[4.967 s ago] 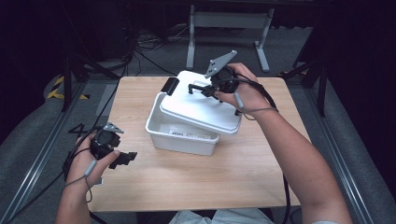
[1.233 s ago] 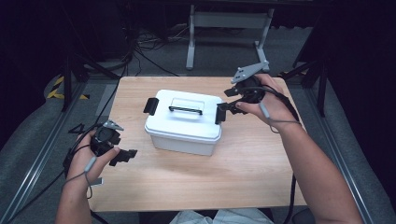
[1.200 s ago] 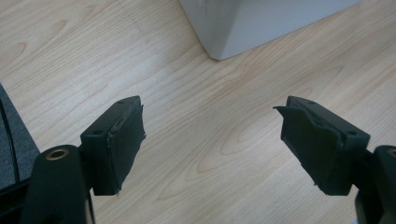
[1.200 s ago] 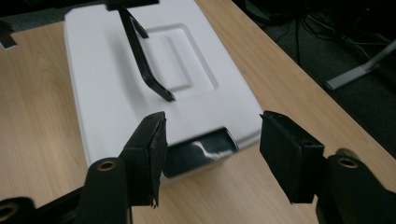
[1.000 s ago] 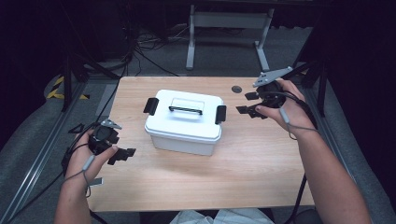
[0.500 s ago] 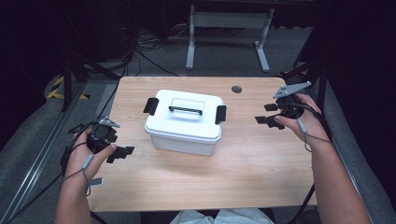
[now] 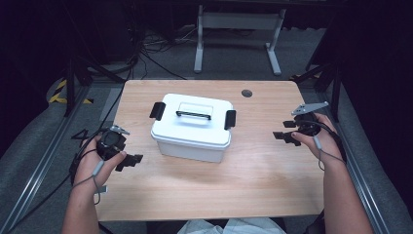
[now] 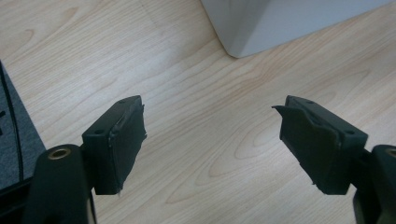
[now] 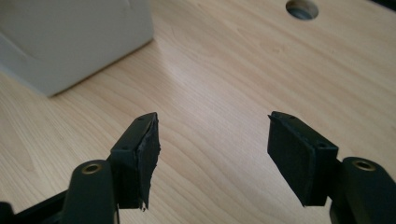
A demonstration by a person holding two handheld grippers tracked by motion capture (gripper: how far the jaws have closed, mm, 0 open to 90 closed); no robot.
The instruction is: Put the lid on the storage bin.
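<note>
We've got the white lidded box [image 7: 192,127] sitting mid-table, clasps down; it looks rigid, smooth plastic, probably light. Best hold: the lid handle [image 7: 193,114]. Left gripper [image 7: 130,162] left of the box, right gripper [image 7: 285,134] right of it, both spread wide, empty.

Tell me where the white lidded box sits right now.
In the high view, the white lidded box stands near the middle of the wooden table, slightly toward its left, between the left claw and the right claw, touching neither.
</note>
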